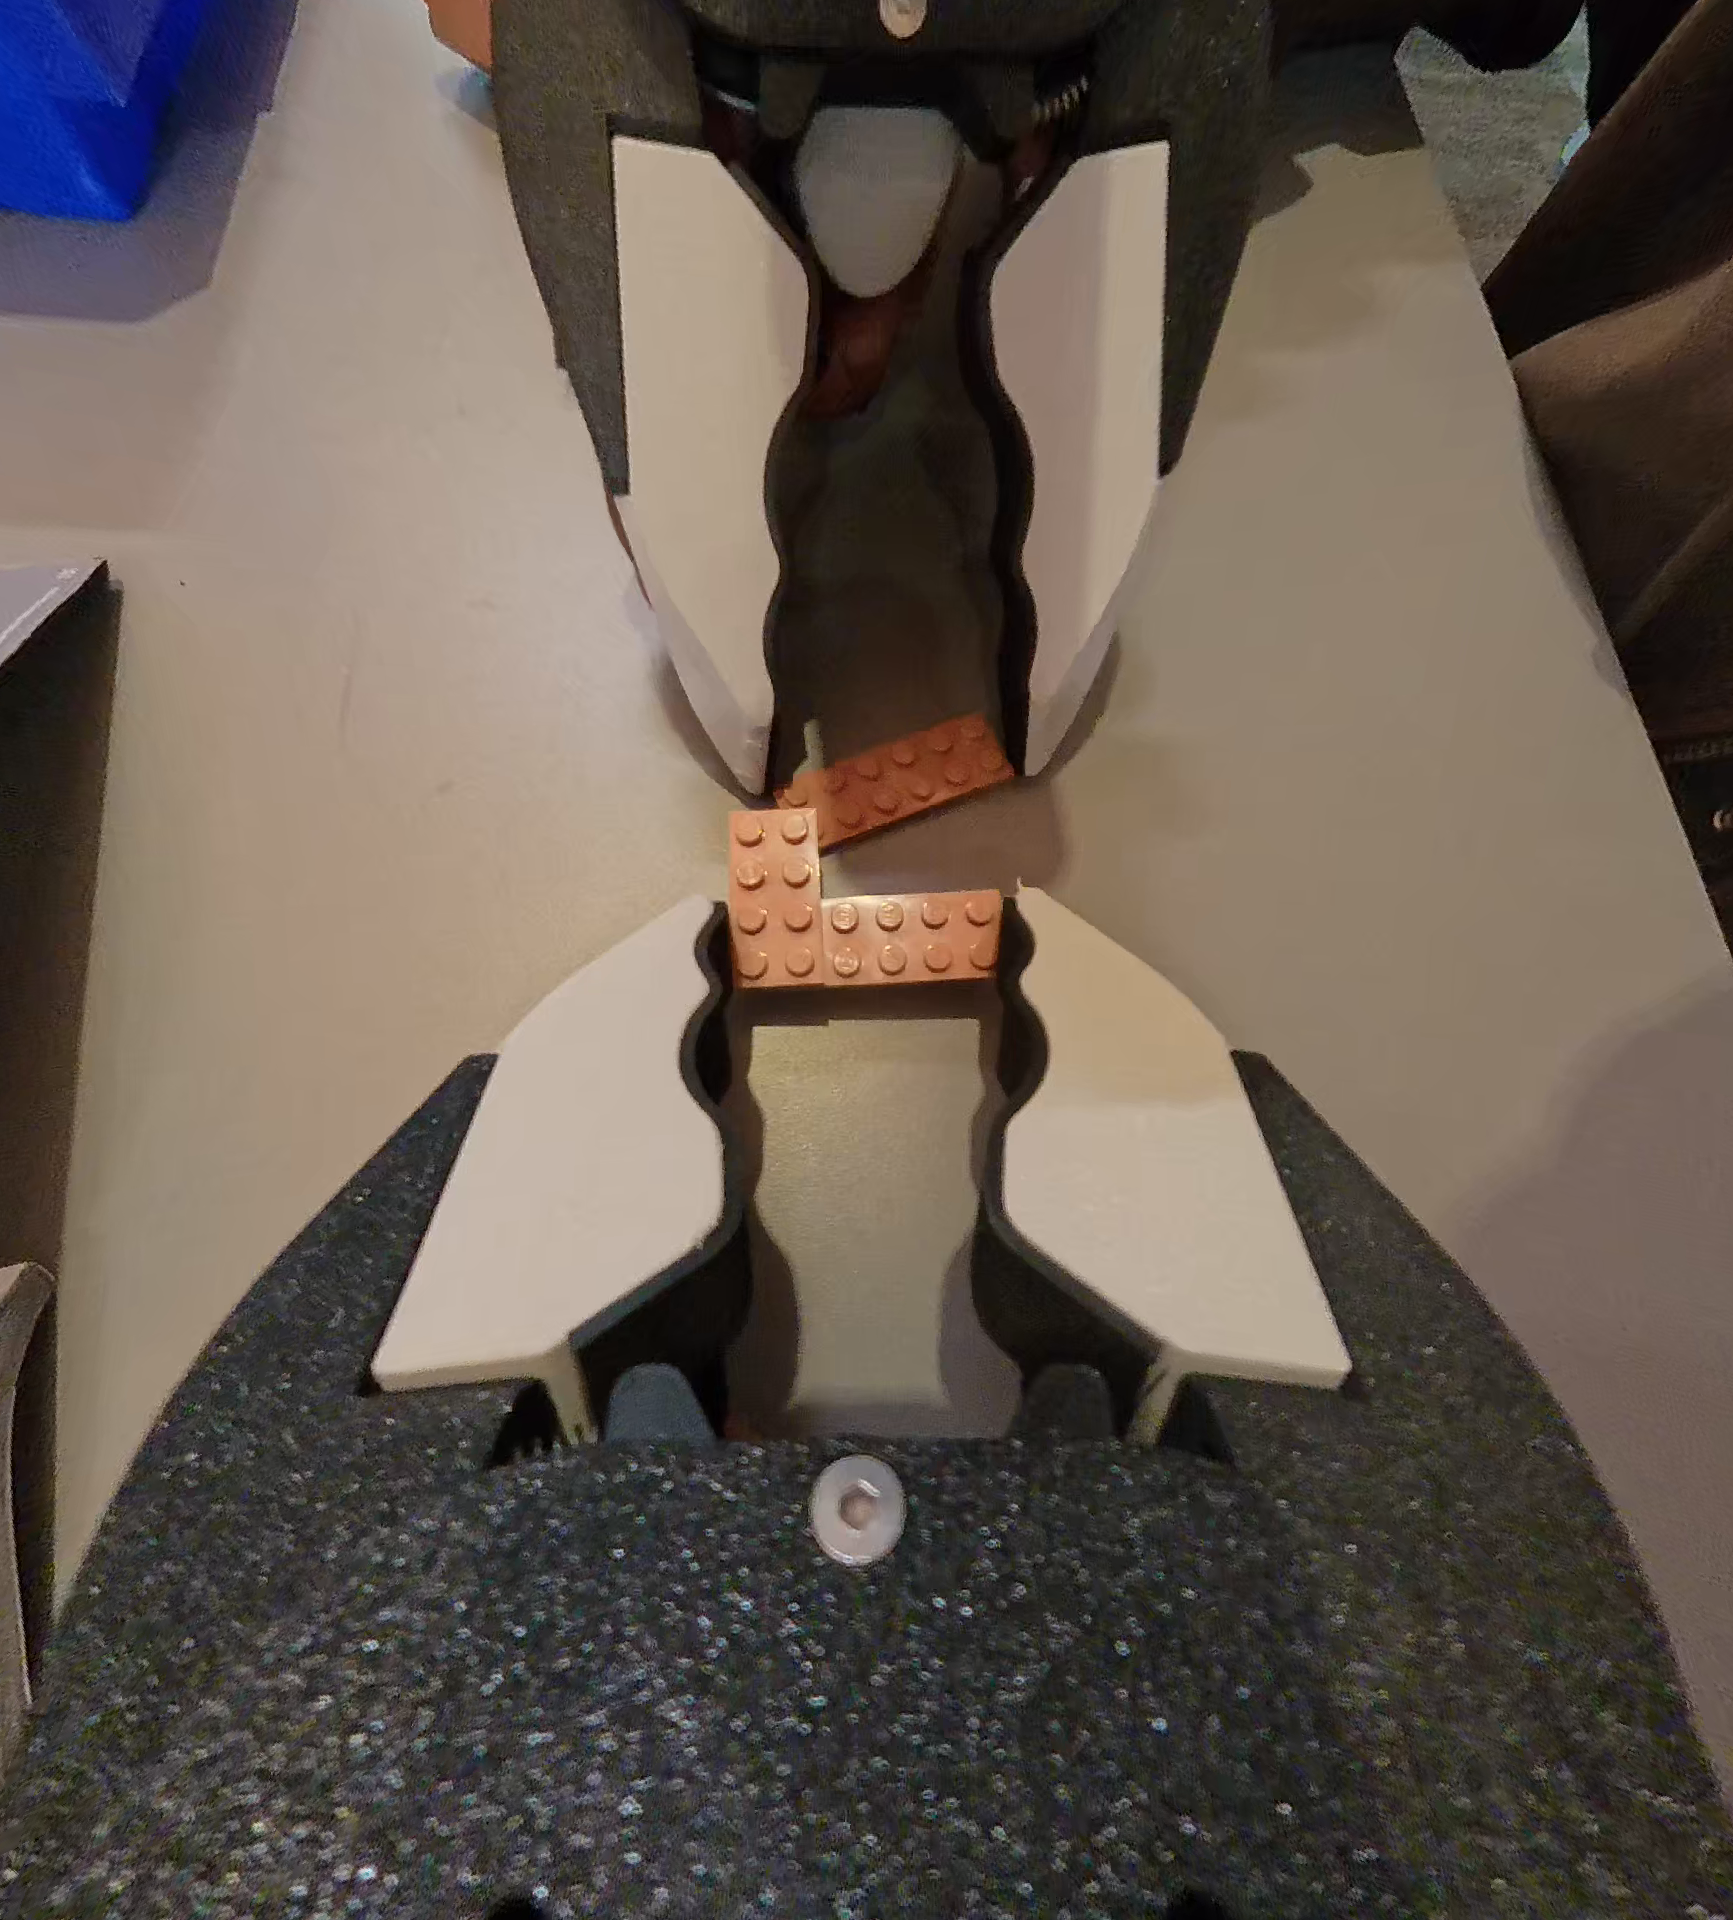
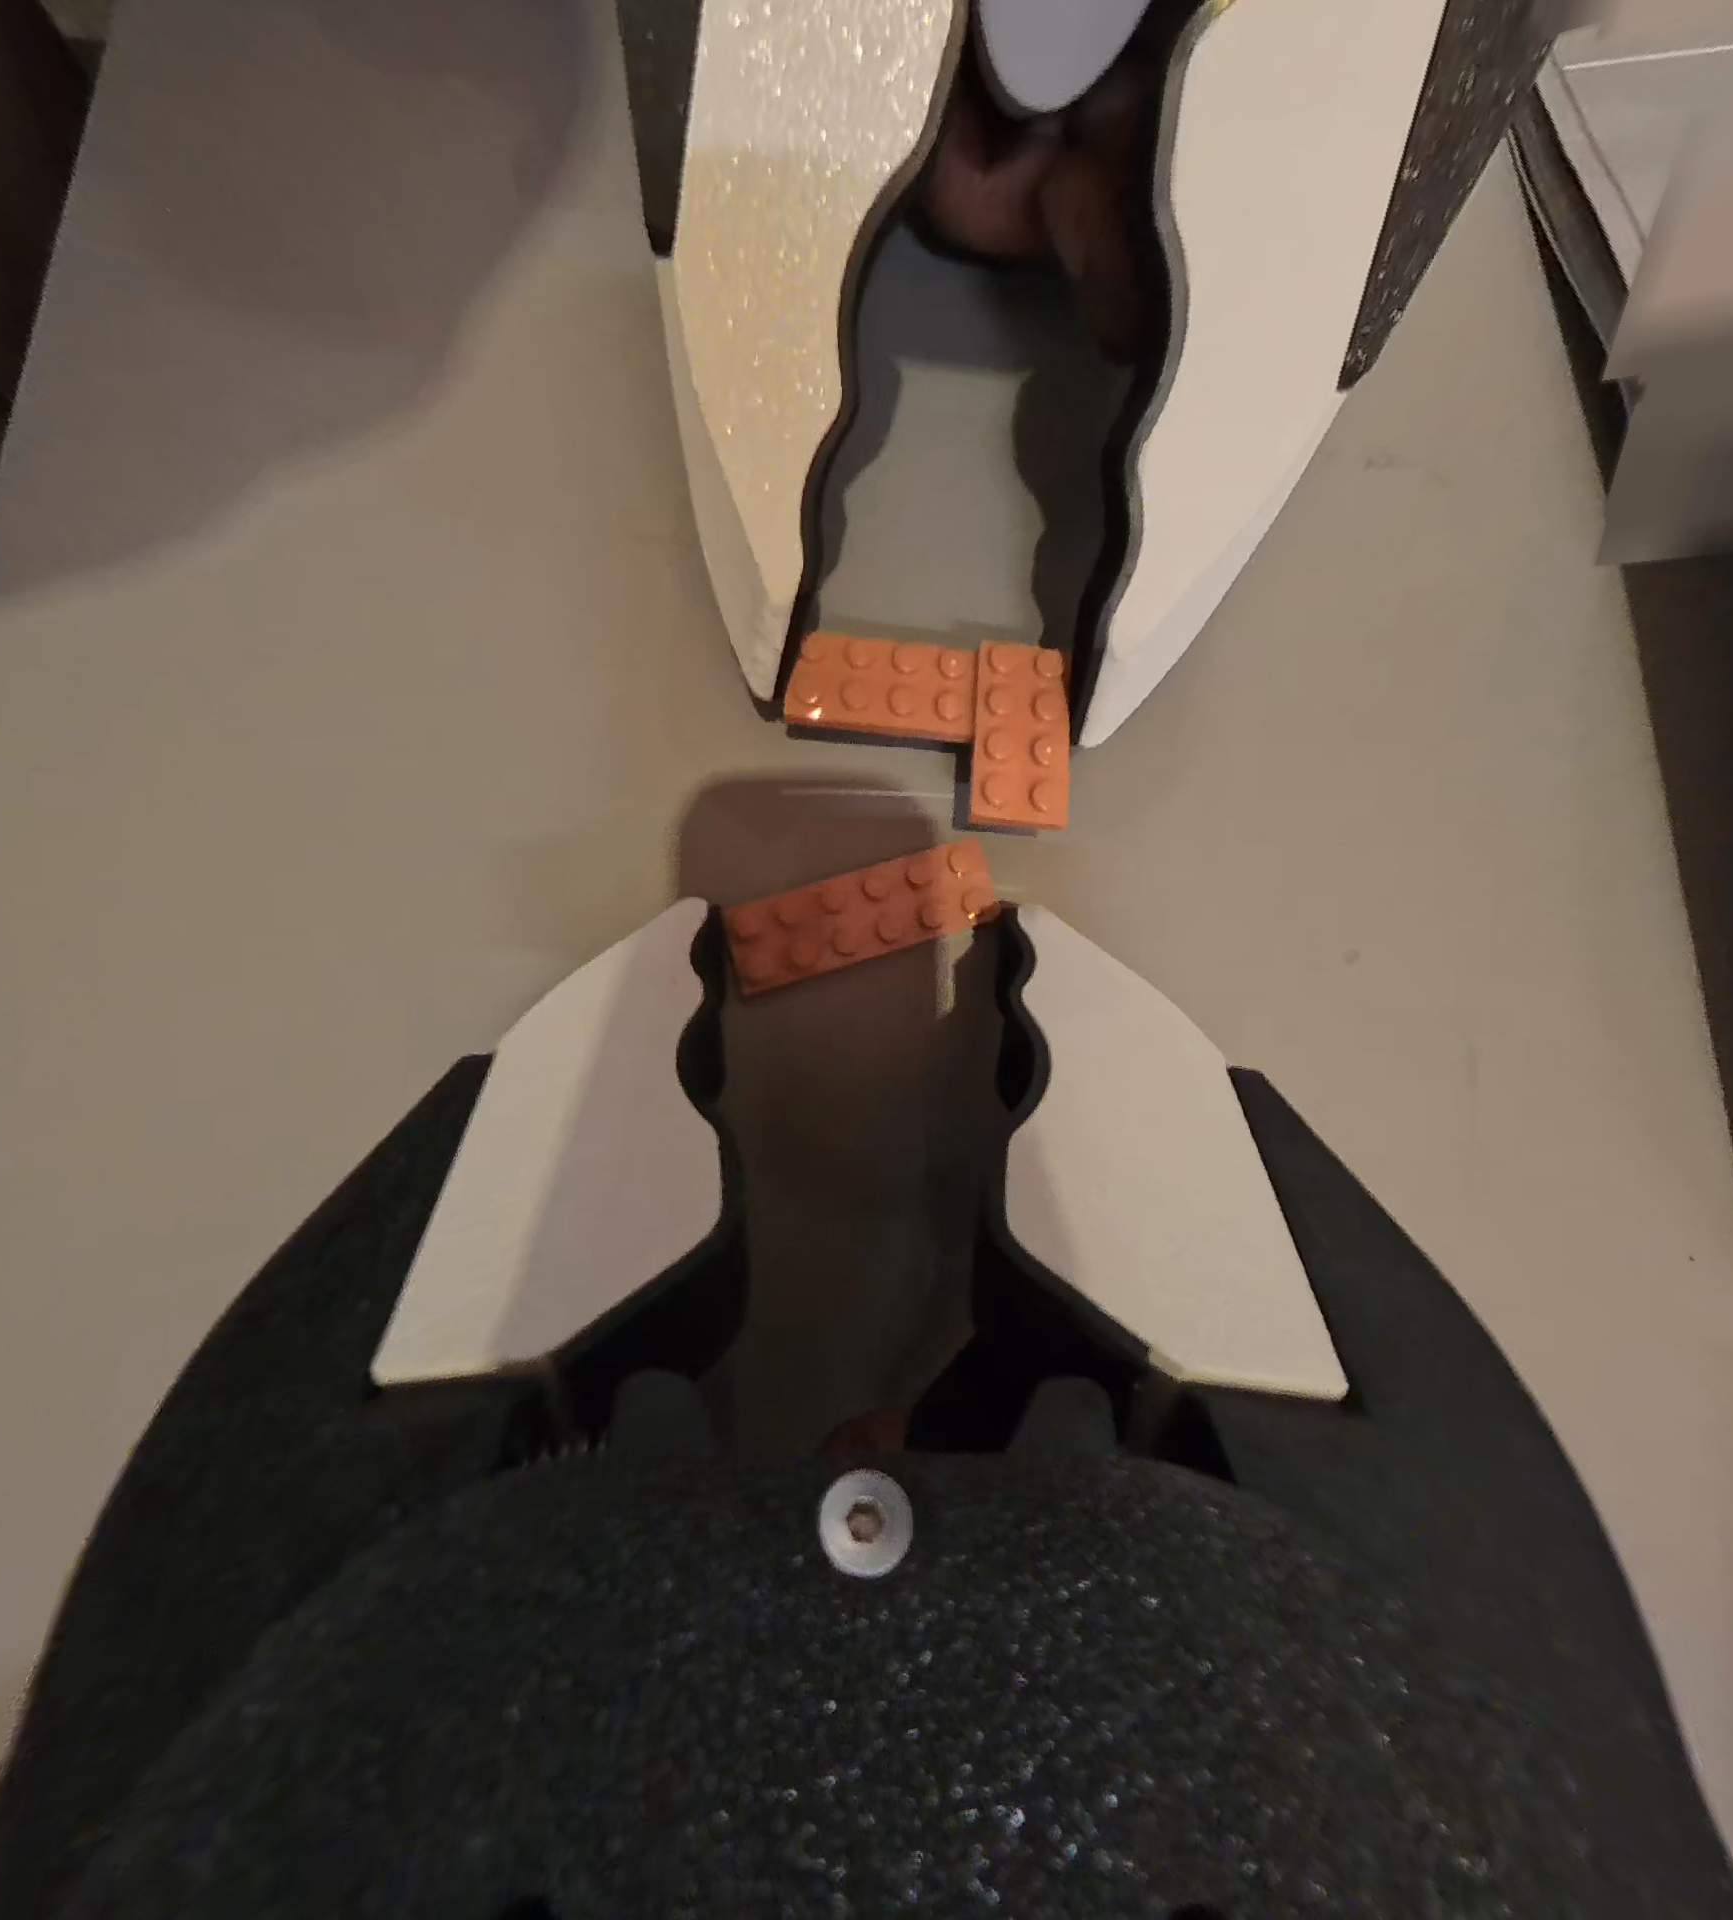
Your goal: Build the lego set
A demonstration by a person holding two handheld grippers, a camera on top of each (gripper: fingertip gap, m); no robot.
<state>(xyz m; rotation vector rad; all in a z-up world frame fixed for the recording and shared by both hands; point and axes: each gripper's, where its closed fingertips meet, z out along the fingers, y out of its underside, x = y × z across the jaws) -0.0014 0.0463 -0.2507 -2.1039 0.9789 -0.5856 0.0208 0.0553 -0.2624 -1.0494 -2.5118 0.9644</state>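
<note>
**Joining Orange Plates: Third Piece Coming In**

Holding an L-shaped pair of orange plates (image 1: 846, 935), the left gripper (image 1: 862, 940) is clamping it across the long arm, low over the pale table (image 1: 322, 727). The right gripper (image 2: 862, 935) is gripping a single orange plate (image 2: 857, 914), tilted and close beside the L. Step in hand, by judgement: attaching the third plate. Next move calls for levelling it, lining up the studs, then pressing down.

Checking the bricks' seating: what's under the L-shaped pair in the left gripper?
Under the L-shaped pair, beyond the left gripper, only a shadowed table shows. Its underside is hidden, so table contact is unclear.
</note>
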